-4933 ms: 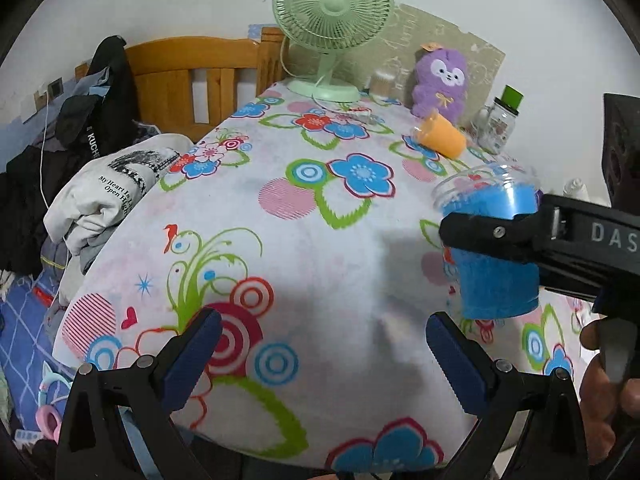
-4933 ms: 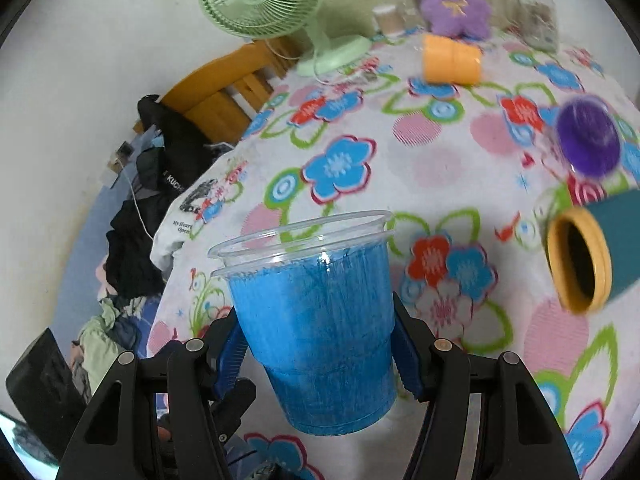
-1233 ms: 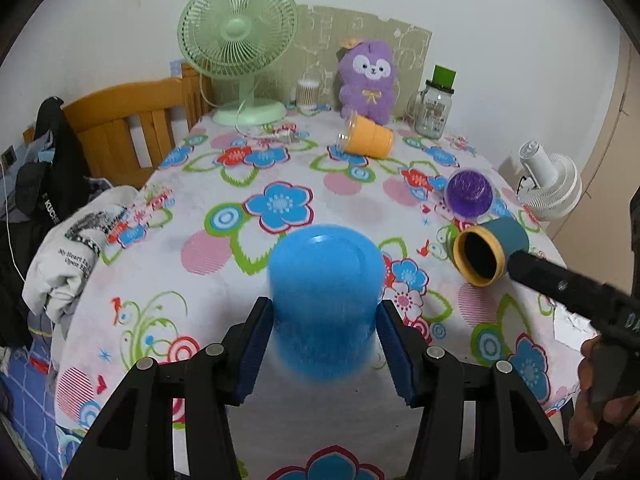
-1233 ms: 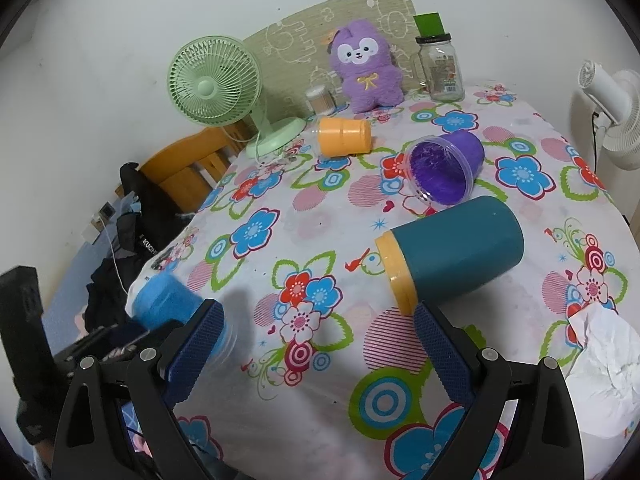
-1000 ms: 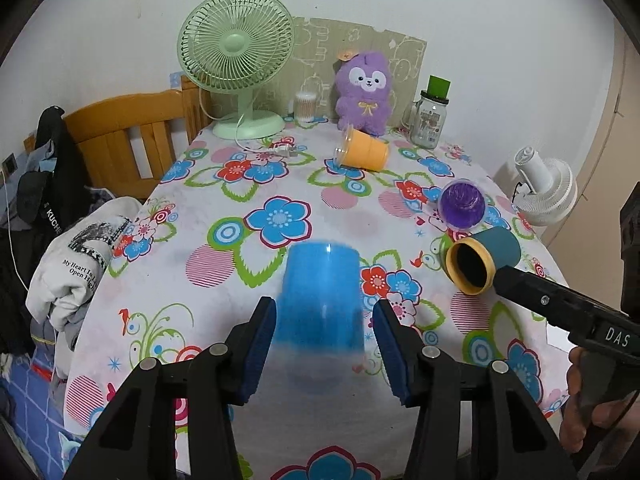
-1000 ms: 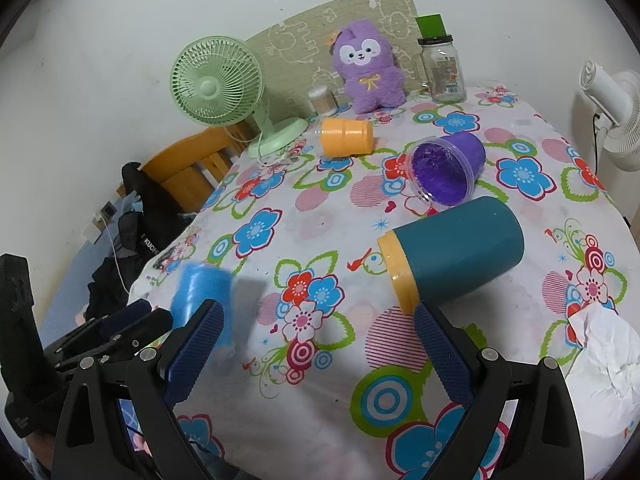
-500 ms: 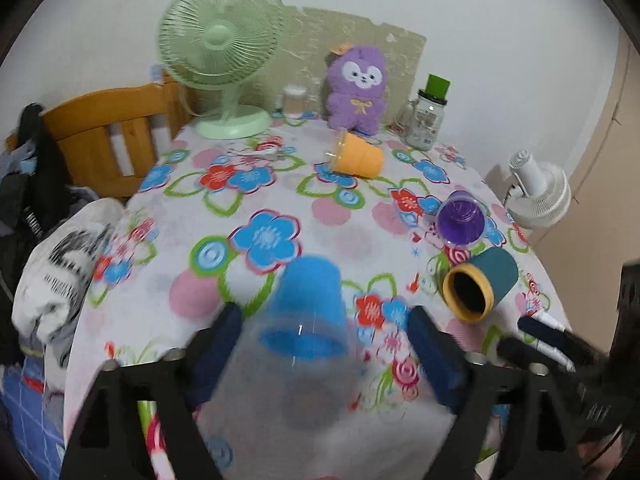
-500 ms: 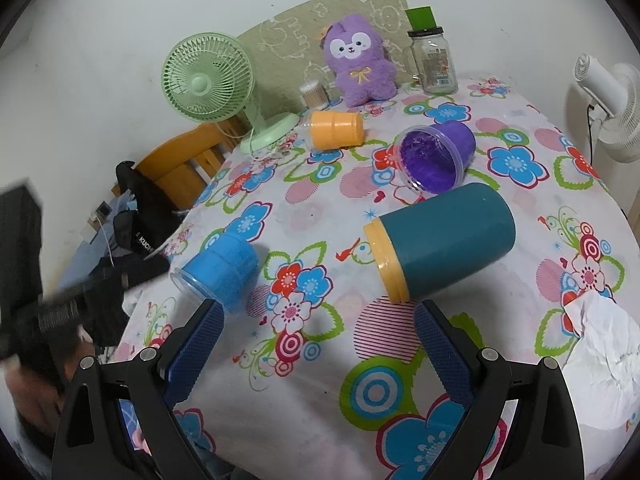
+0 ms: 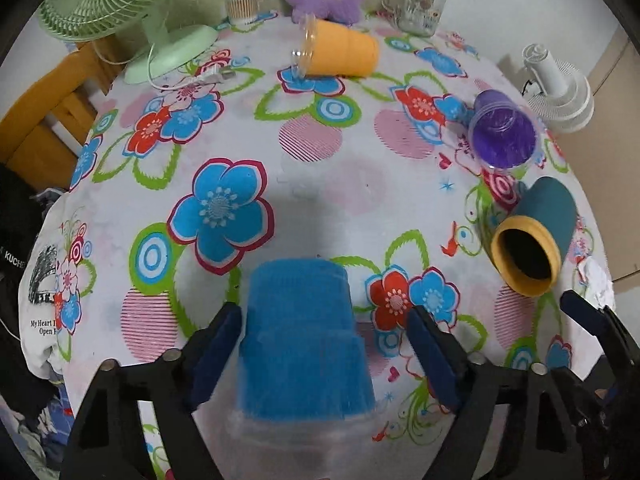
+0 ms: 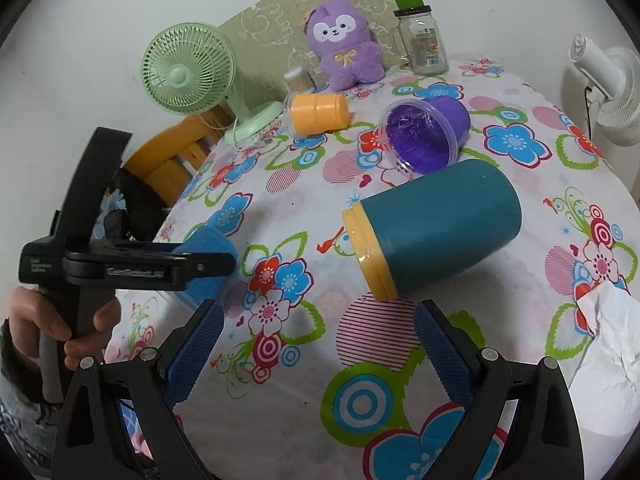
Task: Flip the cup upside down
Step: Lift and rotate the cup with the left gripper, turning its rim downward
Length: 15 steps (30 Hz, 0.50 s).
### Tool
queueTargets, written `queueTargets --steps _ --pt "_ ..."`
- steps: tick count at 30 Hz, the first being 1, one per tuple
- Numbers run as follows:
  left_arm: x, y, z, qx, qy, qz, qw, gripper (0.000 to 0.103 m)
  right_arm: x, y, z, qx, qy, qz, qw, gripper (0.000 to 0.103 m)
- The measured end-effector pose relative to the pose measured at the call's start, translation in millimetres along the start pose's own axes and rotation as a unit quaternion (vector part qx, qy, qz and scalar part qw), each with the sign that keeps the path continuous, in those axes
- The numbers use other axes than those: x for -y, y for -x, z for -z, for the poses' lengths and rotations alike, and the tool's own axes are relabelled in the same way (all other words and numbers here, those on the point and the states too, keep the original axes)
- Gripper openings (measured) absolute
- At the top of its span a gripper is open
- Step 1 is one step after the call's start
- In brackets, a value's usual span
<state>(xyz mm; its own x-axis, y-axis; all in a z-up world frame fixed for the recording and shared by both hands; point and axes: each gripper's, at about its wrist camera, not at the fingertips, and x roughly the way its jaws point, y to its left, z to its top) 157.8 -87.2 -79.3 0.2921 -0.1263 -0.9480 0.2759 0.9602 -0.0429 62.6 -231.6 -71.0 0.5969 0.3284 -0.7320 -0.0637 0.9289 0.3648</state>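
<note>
The blue cup [image 9: 302, 340] stands upside down on the flowered tablecloth [image 9: 320, 184], base up and clear rim down, near the front edge. My left gripper [image 9: 320, 340] is open, its pads spread on either side of the cup with gaps to it. In the right wrist view the cup [image 10: 206, 256] shows at the left, partly hidden behind the left gripper. My right gripper [image 10: 316, 336] is open and empty over the cloth, in front of the teal tumbler.
A teal tumbler [image 10: 436, 228] with a yellow rim lies on its side. A purple cup [image 10: 424, 136] and an orange cup [image 10: 318, 114] also lie on their sides. A green fan [image 10: 188, 72], plush toy [image 10: 344, 48], glass jar [image 10: 422, 40] and crumpled paper [image 10: 608, 360] stand around.
The blue cup went from upright in my right gripper to upside down in my left. My left gripper set it down on the cloth and opened; my right gripper stays open.
</note>
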Motion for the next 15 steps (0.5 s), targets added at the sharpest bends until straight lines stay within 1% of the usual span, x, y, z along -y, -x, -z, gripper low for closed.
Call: queueTargets --steps 1,2,3,5,8,11,15 --pt "0.7 -2.7 -0.9 -0.003 -0.001 -0.003 1.0000 0.079 0.7 -1.0 -0.1 0.000 0.001 0.001 1.000 0.097" --pt "0.9 -4.5 -2.1 -0.005 -0.002 -0.003 1.0000 0.075 1.6 -1.8 0.0 -0.001 0.001 0.001 1.000 0.097" --pt "1.2 -6.6 -3.4 -0.009 -0.003 -0.003 1.0000 0.068 2.7 -2.4 0.5 -0.001 -0.001 0.000 1.000 0.097" --pt "1.9 -10.9 -5.8 -0.018 -0.007 -0.006 0.9998 0.062 4.9 -3.5 1.2 -0.002 -0.005 -0.001 1.000 0.097" --pt "3.6 -9.4 -7.8 -0.017 -0.010 -0.006 0.9998 0.060 7.5 -4.3 1.5 -0.003 -0.011 -0.002 1.000 0.097" --pt "4.1 -1.9 -7.5 -0.005 -0.010 -0.006 0.9999 0.060 7.1 -4.2 1.2 -0.003 -0.010 -0.002 1.000 0.097" --pt "3.2 17.0 -3.1 0.023 -0.001 0.005 0.9997 0.060 5.2 -3.3 1.5 -0.002 -0.006 -0.004 1.000 0.097"
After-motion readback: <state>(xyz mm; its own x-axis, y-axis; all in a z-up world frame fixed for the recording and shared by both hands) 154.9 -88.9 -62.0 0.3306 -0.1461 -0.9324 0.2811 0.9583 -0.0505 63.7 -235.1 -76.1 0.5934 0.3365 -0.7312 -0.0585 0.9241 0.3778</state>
